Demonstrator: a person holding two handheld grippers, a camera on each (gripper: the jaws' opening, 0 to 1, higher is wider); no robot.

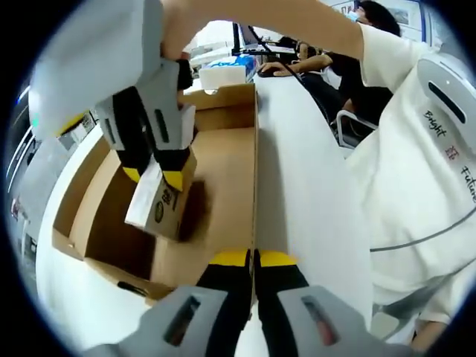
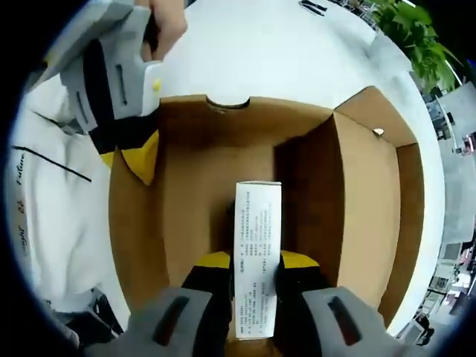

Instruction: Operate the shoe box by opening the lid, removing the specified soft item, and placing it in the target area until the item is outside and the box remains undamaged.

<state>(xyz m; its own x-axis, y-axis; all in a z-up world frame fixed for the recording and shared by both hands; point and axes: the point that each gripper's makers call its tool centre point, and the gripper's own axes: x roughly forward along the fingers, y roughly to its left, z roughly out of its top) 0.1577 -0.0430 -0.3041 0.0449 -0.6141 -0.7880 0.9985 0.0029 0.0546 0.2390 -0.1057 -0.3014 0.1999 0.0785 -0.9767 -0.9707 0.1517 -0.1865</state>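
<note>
Right hand-held gripper (image 2: 254,262) clamps carton (image 2: 257,256) — inside shoe box (image 2: 349,216).

The shoe box (image 2: 223,186) before me is plain brown cardboard, matt and a little fibrous, its cut edges showing raw. Between my right gripper's (image 2: 256,264) tips sits a small carton (image 2: 258,245) of thin card, its white printed face smooth with a faint sheen. My left gripper (image 1: 254,260) has grey plastic housing, smooth and dull, with black jaws tipped in yellow. The table (image 2: 282,52) under the box is white and smooth. The person's shirt (image 1: 424,186) is soft white cloth.
</note>
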